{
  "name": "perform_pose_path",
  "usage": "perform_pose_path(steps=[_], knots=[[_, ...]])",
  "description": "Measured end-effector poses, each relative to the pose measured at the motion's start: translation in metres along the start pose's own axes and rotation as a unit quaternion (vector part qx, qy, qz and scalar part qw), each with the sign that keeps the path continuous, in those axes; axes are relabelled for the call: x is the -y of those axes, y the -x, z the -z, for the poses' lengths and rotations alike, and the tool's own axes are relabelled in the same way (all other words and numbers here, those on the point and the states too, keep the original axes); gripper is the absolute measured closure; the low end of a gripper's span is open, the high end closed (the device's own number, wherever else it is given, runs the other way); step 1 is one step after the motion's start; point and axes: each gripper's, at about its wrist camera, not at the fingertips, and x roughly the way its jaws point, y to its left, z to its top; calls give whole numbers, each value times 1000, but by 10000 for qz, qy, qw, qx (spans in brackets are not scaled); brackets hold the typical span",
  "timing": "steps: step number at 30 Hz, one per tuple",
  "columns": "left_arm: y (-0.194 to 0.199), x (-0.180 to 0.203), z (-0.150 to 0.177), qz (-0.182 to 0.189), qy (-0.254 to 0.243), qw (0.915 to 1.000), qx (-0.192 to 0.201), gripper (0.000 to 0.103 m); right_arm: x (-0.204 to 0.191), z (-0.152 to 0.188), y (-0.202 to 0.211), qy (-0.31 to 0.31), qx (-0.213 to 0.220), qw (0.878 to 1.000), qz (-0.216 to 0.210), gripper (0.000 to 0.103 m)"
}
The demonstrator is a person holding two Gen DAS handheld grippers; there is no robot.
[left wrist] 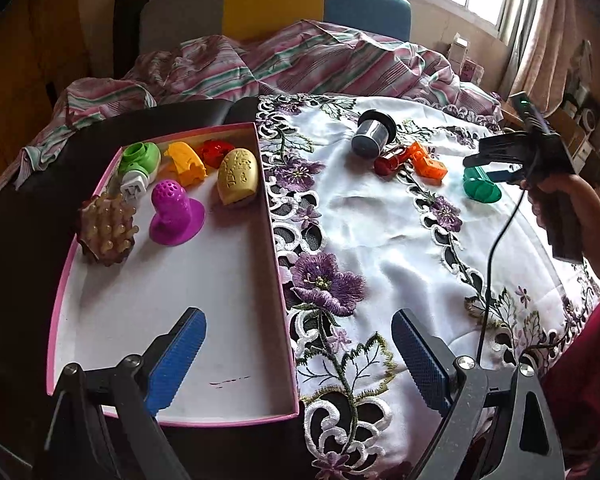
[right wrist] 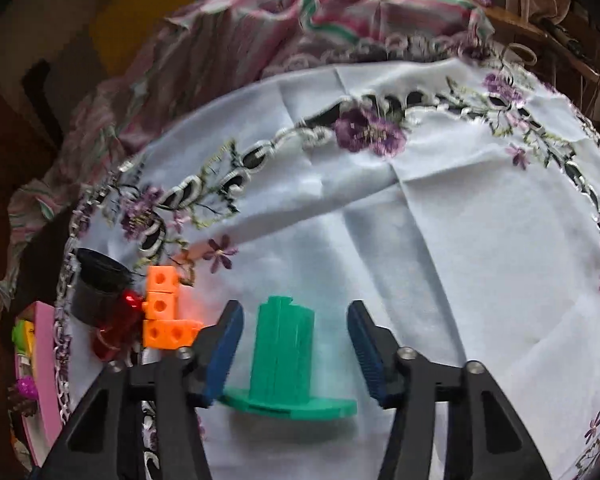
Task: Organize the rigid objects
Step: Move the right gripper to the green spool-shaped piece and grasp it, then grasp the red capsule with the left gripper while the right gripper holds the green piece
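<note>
The green plastic piece, a ribbed column on a flat round base, lies on the white embroidered tablecloth directly between the two blue pads of the right gripper. The jaws are partly spread, a clear gap shows on each side of the column, and neither pad presses on it. The left pad sits nearer to the piece than the right one, and the piece's flat base reaches under that left pad. From the left wrist view the same green piece lies at the far right of the cloth with the right gripper over it, held by a hand.

Just to the left of it lie an orange block piece with round holes, a red translucent piece touching it, and a dark cylinder with a black cap against the red one.

The left gripper stands spread wide and holds nothing. One blue pad hangs over the pink-rimmed box, the other over the cloth.

Inside the box, toward its far end, sit a green-and-white piece, a yellow-orange piece, a red piece, a pale yellow oval, a magenta knob on a round base and a brown spiky brush.
</note>
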Motion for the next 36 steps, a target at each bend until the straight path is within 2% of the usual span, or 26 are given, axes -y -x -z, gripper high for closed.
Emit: perform_pose_path(steps=[1, 2, 4, 13, 17, 21, 25, 28, 32, 36], knots=[[1, 0, -1, -13, -4, 10000, 7, 8, 0, -2, -4, 35, -34, 10000, -64, 57], [2, -1, -2, -19, 6, 10000, 33, 8, -1, -2, -7, 93, -74, 9999, -102, 70], [3, 0, -4, 0, 22, 10000, 61, 8, -4, 2, -7, 214, -151, 9996, -47, 74], [1, 14, -24, 117, 3, 9999, 121, 8, 0, 25, 38, 267, 48, 9994, -195, 74], [-3, 25, -37, 191, -52, 9997, 153, 8, -6, 35, 38, 538, 219, 9983, -71, 73], [-9, 37, -49, 152, -77, 9997, 181, 8, -16, 43, 21, 689, -100, 9975, 93, 71], [-18, 47, -65, 198, -40, 9996, 201, 8, -19, 43, 29, 808, 107, 9966, 141, 74], [-33, 59, -82, 122, -107, 9998, 147, 8, -14, 40, 37, 624, 225, 9978, -32, 74], [-59, 77, -106, 22, -273, 9996, 43, 8, -7, 39, 38, 480, 238, 9985, -62, 74], [-90, 99, -130, 70, -556, 9984, 1, 9, 2, 35, 40, 284, 282, 9991, -122, 74]])
